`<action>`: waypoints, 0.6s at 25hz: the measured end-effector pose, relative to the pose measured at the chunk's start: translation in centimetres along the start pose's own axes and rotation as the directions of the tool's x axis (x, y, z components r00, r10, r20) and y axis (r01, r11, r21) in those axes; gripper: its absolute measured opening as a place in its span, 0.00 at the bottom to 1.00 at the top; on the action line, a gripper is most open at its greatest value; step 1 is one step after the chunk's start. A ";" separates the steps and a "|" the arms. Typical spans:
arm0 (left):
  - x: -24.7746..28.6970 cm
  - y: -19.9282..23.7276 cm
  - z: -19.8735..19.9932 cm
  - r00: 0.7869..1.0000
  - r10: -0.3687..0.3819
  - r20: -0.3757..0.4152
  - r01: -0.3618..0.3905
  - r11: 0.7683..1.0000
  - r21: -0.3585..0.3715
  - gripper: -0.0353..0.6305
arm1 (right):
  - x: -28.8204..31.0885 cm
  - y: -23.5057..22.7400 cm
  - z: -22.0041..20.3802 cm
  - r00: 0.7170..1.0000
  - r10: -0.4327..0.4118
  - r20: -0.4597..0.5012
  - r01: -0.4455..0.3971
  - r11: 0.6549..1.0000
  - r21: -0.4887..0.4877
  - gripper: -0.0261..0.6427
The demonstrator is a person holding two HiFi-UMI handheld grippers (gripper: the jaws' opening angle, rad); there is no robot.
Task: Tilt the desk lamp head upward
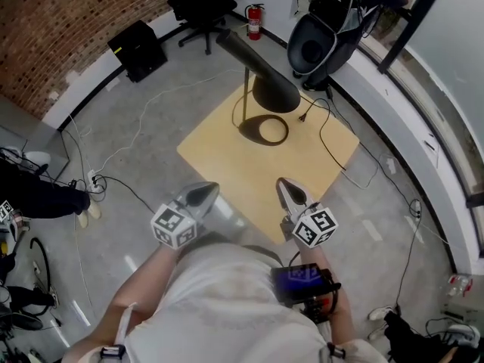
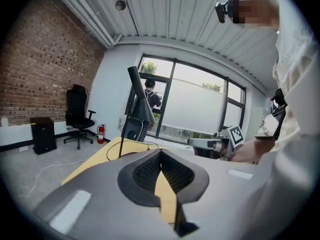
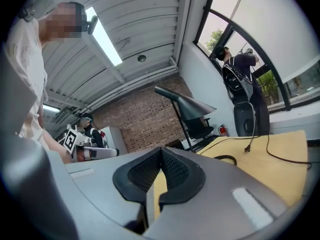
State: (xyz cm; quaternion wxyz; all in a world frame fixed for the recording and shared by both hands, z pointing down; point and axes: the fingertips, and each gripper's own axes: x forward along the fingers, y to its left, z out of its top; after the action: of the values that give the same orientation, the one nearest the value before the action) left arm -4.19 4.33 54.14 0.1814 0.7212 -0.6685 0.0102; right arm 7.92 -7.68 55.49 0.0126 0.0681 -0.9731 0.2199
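Observation:
A black desk lamp stands at the far side of a small square wooden table (image 1: 299, 169). Its cone head (image 1: 261, 74) points down and to the right over its ring base (image 1: 265, 129), on a thin stem (image 1: 246, 97). The lamp head (image 2: 137, 101) also shows in the left gripper view, and as a dark cone (image 3: 192, 105) in the right gripper view. My left gripper (image 1: 204, 193) is shut and empty at the table's near left edge. My right gripper (image 1: 287, 190) is shut and empty over the near right part. Both are well short of the lamp.
The lamp's black cord and plug (image 1: 308, 115) trail across the table's far right and off its edge. A black office chair (image 1: 200, 6), a black box (image 1: 140, 50), a fire extinguisher (image 1: 255, 21) and a large dark pod (image 1: 321, 40) stand behind. Cables lie on the floor at left.

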 end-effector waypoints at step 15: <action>7.3 3.7 5.0 0.993 -0.116 0.016 0.115 0.993 0.039 0.06 | -0.2 -4.6 1.6 0.985 -0.166 0.040 0.165 0.986 0.019 0.06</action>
State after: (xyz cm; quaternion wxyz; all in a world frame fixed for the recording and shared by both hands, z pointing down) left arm -8.10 -4.24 52.26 0.1617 0.7621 -0.6269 0.0060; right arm 8.76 -12.49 55.97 0.0100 0.1535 -0.9623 0.2241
